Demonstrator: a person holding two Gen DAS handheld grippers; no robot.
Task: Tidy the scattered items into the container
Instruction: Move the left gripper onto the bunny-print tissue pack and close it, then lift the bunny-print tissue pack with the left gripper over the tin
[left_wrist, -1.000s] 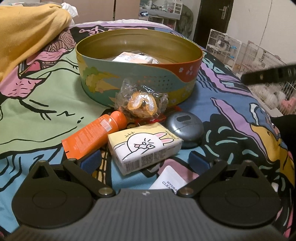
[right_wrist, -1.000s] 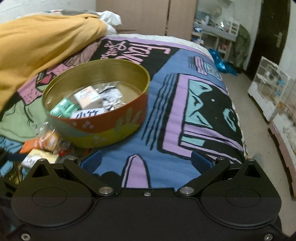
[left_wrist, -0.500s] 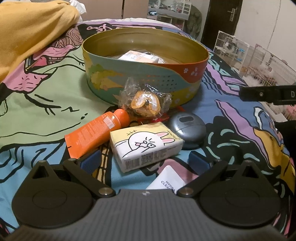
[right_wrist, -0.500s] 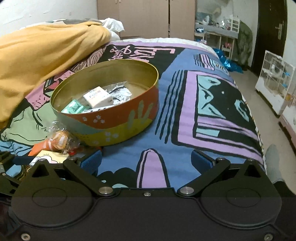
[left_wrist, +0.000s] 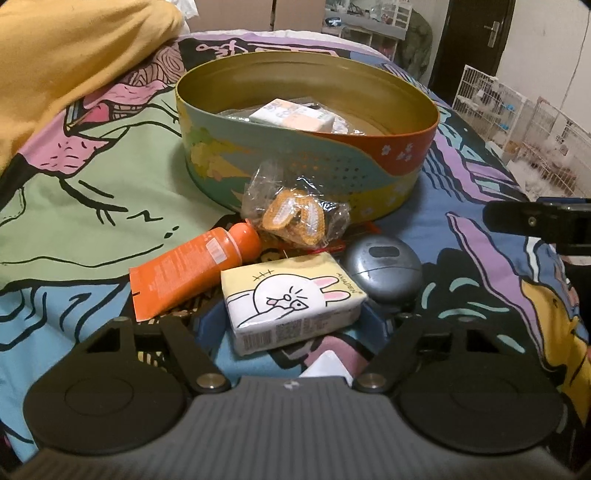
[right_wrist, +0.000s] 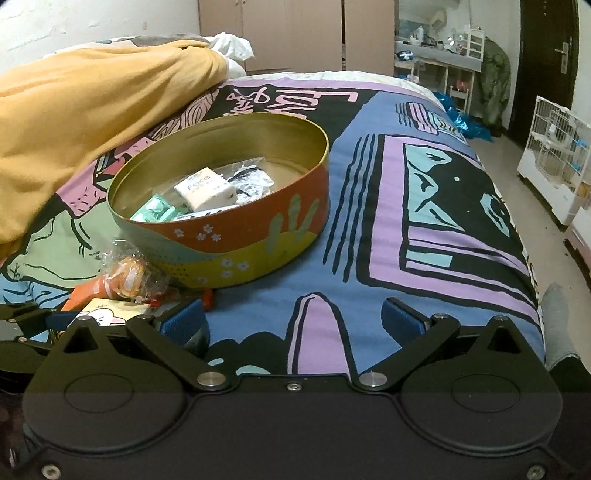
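A round tin (left_wrist: 306, 173), gilt inside and painted outside, stands on a patterned bedspread (right_wrist: 424, 229) and serves as the landmark. Inside the tin lie a white tissue pack (right_wrist: 205, 188), a green sachet (right_wrist: 155, 210) and clear wrappers. Just in front of the tin's near wall, touching it, leans a clear bag with an orange-and-white knitted piece (left_wrist: 295, 218). Nearer the camera than that bag lie an orange tube (left_wrist: 195, 273) to the left, a grey oval case (left_wrist: 382, 266) to the right, and between them a yellow tissue pack printed with a rabbit (left_wrist: 291, 299). A white sachet (left_wrist: 327, 363) shows partly, farthest from the tin, at the gripper's edge.

The left gripper (left_wrist: 295, 325) straddles the rabbit tissue pack; its jaws are closing, the pack lies between them, and the blue pads appear just short of its ends. The right gripper (right_wrist: 291, 317), to the right of the tin and well apart from it, stands wide with only bedspread between its fingers. A yellow blanket (right_wrist: 81, 110) is heaped on the bed to the left of the tin.
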